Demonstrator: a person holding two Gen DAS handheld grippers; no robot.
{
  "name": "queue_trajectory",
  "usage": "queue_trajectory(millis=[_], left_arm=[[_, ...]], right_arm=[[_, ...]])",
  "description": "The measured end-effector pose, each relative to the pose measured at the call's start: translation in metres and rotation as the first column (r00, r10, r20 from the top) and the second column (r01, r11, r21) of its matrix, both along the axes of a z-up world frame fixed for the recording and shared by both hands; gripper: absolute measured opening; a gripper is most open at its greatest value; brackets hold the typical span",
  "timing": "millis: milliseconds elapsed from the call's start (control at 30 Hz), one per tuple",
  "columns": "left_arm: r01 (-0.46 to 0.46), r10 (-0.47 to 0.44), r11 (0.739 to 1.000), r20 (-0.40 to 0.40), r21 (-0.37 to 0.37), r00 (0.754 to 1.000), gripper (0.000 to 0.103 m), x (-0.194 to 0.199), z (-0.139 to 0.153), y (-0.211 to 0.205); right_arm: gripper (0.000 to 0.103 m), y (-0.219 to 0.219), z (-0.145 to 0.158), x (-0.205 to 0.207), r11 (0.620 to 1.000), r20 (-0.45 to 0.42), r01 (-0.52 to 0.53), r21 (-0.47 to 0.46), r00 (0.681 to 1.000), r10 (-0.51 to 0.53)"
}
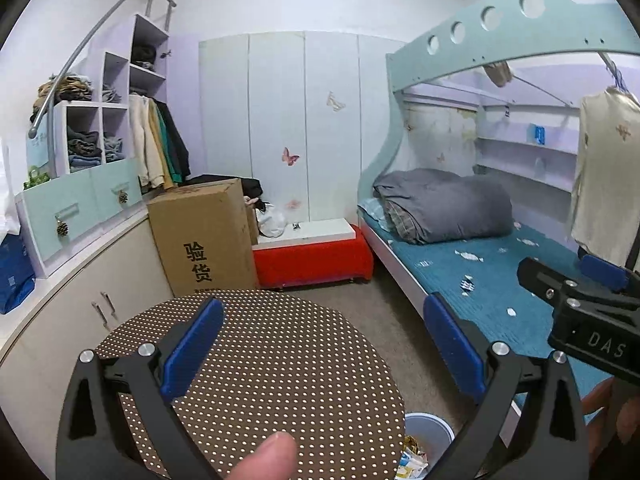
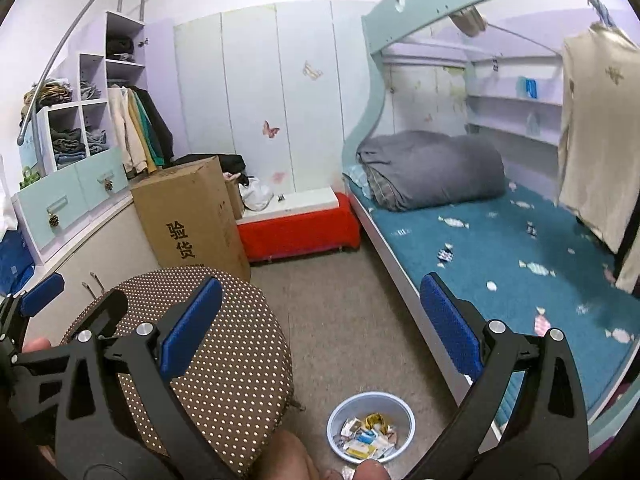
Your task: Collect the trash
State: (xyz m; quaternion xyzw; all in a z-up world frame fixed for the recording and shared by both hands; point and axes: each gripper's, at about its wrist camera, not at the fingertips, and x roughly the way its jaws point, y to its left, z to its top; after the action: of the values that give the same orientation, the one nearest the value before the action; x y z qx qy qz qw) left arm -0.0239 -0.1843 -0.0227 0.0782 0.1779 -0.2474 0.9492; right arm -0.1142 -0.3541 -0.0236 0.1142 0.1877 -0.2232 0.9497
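A: Down on the floor, beside the stool (image 2: pixel 208 344), the bin (image 2: pixel 370 426) is sitting upright, wrappers (image 2: pixel 368 436) lying loose inside it.

B: More trash lying elsewhere?

A: Yes. Scraps (image 2: pixel 446 255) are lying scattered over the blue mattress (image 2: pixel 480 248), well apart from the bin. The grey quilt (image 2: pixel 432 168) is sitting rolled at the bed's far end.

B: Tongs?

A: Left gripper (image 1: pixel 324 354) is hanging above the stool, fingers spread wide, nothing between them. Right gripper (image 2: pixel 320 332) is hanging above the floor between stool and bed, also spread wide and empty. Each is showing at the edge of the other's view.

B: Surroundings?

A: A box (image 1: pixel 204 240) is standing behind the stool, against the cabinet (image 1: pixel 80 300). A red bench (image 1: pixel 312 258) is sitting at the wardrobe's (image 1: pixel 300 120) foot. A shirt (image 2: pixel 596 128) is hanging over the bed.
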Motion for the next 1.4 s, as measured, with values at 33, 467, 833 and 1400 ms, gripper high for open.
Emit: queue_trajectory(millis=[33,467,833,1400], left_arm=[[-0.007,0.007,1.000,0.002,-0.007,1.000,0.098,0.002,0.003,0.002],[-0.038,0.040,0.997,0.024,-0.071,0.999,0.098,0.006,0.023,0.029],[-0.057,0.060,0.994,0.033,-0.093,0.998,0.098,0.004,0.028,0.039],[-0.063,0.066,0.992,0.029,-0.105,0.997,0.098,0.005,0.030,0.048]], right_arm=[[0.097,0.000,0.002,0.001,1.000,0.002,-0.005,-0.003,1.000,0.005],[0.097,0.020,0.025,0.009,0.998,0.033,-0.029,-0.060,0.999,0.031],[0.097,0.032,0.035,0.011,0.996,0.045,-0.038,-0.087,0.998,0.042],[0.097,0.036,0.040,0.012,0.995,0.055,-0.039,-0.091,0.998,0.044]])
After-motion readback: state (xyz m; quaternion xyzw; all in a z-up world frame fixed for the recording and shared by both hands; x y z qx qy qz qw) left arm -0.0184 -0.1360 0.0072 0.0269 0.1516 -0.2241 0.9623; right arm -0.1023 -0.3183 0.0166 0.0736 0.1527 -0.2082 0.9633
